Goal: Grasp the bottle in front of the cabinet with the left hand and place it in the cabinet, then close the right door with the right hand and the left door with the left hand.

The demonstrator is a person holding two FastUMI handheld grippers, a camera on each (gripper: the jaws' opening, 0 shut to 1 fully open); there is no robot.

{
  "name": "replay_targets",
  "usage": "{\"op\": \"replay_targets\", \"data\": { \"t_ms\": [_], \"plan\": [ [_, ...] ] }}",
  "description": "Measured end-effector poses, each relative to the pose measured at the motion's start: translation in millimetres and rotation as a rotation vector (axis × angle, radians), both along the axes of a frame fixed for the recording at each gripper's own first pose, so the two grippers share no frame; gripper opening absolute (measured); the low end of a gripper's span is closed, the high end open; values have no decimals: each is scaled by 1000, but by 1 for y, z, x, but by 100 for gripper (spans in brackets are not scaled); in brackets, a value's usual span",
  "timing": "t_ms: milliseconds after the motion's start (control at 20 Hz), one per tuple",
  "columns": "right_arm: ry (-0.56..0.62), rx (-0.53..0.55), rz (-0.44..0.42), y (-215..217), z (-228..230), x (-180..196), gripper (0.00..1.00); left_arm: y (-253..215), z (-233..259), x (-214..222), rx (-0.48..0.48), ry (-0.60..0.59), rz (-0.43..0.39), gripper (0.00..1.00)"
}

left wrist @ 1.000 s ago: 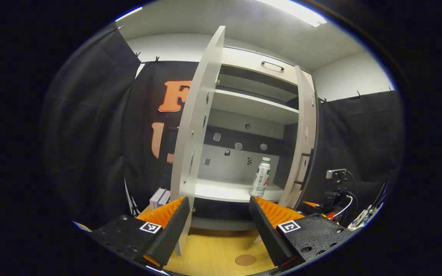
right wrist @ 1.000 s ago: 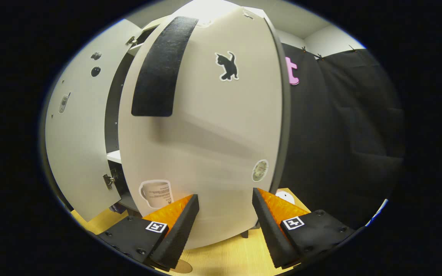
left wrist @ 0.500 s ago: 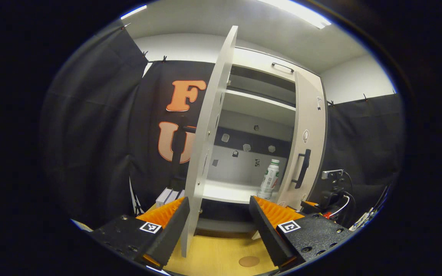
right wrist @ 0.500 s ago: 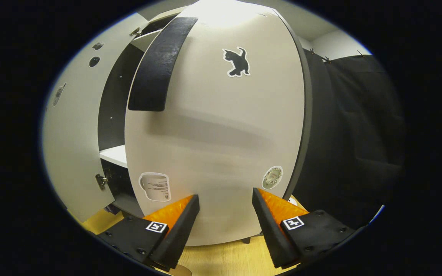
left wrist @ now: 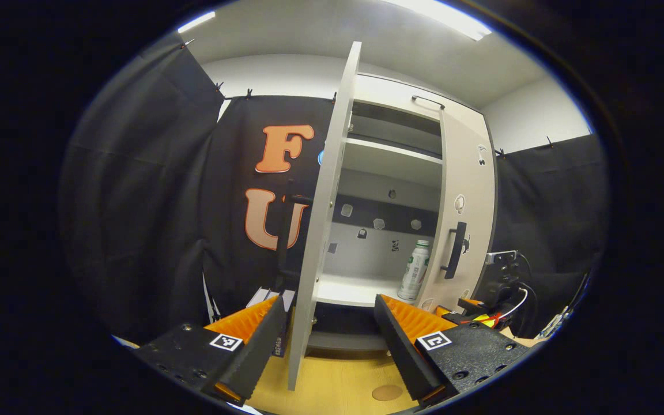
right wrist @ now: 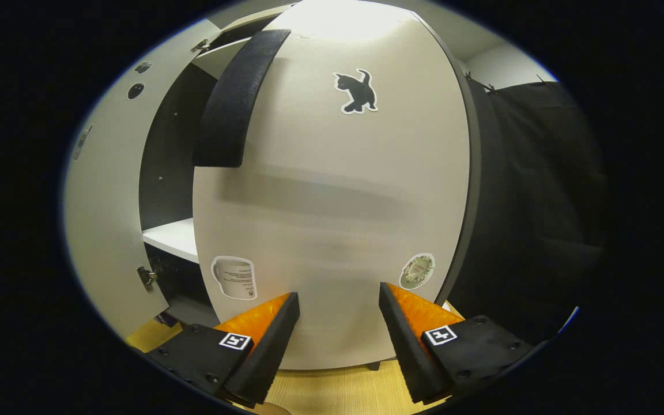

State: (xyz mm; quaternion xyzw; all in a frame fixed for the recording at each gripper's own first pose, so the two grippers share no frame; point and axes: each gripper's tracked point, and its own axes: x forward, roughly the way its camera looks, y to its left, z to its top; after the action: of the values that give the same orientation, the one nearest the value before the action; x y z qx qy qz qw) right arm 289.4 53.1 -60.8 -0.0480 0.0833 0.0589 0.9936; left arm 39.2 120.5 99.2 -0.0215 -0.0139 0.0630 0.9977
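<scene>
The left gripper (left wrist: 329,323) hangs with its fingers spread and nothing between them, low before the cabinet (left wrist: 392,164); the left door (left wrist: 325,219) stands edge-on just beyond the gap between the fingers; the bottle (left wrist: 415,270) stands upright on the lower shelf (left wrist: 355,288), well ahead of the claw and to the right of its line, close to the right door (left wrist: 463,213), which is nearly shut. In the right gripper view, the right gripper (right wrist: 335,323), also spread and empty, sits close against the right door's outer face, below its dark handle (right wrist: 234,104) and a cat sticker (right wrist: 356,92); a mug sticker (right wrist: 234,278) lies just beside its left finger.
</scene>
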Motion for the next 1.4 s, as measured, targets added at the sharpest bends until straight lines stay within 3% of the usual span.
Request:
{"op": "replay_targets", "data": {
  "t_ms": [150, 700, 1100, 1400],
  "plan": [
    [1, 12, -1, 1, 2, -2, 93, 19, 1, -5, 2, -1, 34, 97],
    [-7, 55, -6, -15, 30, -49, 94, 101, -8, -16, 27, 8, 174, 92],
    [-70, 98, -38, -42, 86, -89, 93, 182, -56, 25, 28, 59, 274, 95],
    [-128, 92, -59, -55, 123, -113, 93, 200, -92, 62, 28, 108, 274, 95]
  ]
}}
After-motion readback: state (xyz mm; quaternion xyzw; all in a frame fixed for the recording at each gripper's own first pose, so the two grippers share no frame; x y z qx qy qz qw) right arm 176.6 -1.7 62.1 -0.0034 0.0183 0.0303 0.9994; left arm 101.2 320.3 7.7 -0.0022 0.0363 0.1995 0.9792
